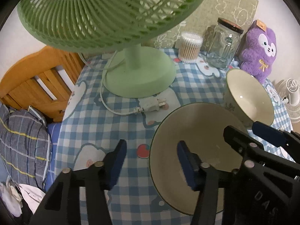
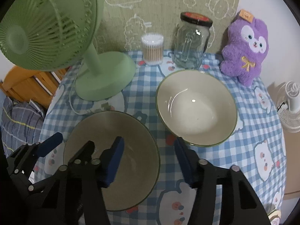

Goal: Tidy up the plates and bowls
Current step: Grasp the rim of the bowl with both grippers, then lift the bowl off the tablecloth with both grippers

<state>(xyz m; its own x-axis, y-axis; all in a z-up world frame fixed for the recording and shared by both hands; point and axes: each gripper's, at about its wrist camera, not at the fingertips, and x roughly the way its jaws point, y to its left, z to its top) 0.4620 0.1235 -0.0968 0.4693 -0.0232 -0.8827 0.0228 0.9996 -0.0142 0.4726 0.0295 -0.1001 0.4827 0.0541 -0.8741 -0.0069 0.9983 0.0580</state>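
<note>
Cream glaze with a thin green rim: that is the near bowl (image 2: 120, 131), sitting on the checked tablecloth (image 2: 146, 97) right under both my tools. The far bowl (image 2: 195, 108) stands just beyond it to the right, close but not touching as far as I can tell. I see no plates.

My left gripper (image 1: 150, 161) is partly spread and straddles the near bowl's left rim, one pad inside and one over the cloth. There is a clear gap on both sides, so it grips nothing. My right gripper (image 2: 150, 157) does the same on the opposite rim, also at a middling spread, with nothing pinched.

What worries me from here:
- The glaze looks slick, so a pinch on the wall alone could slide off as I lift, and the bowl would drop back.
- With both tools on one bowl, any uneven pull would twist or tip it.
- The right tool's outer pad sits very near the far bowl's front edge, so drifting outward would nudge that bowl toward the purple plush toy (image 2: 245, 50) or the glass jar (image 2: 193, 41).
- The green fan (image 1: 139, 75) has its plug (image 1: 151, 106) lying loose just past the near bowl, and a push forward would snag it
</note>
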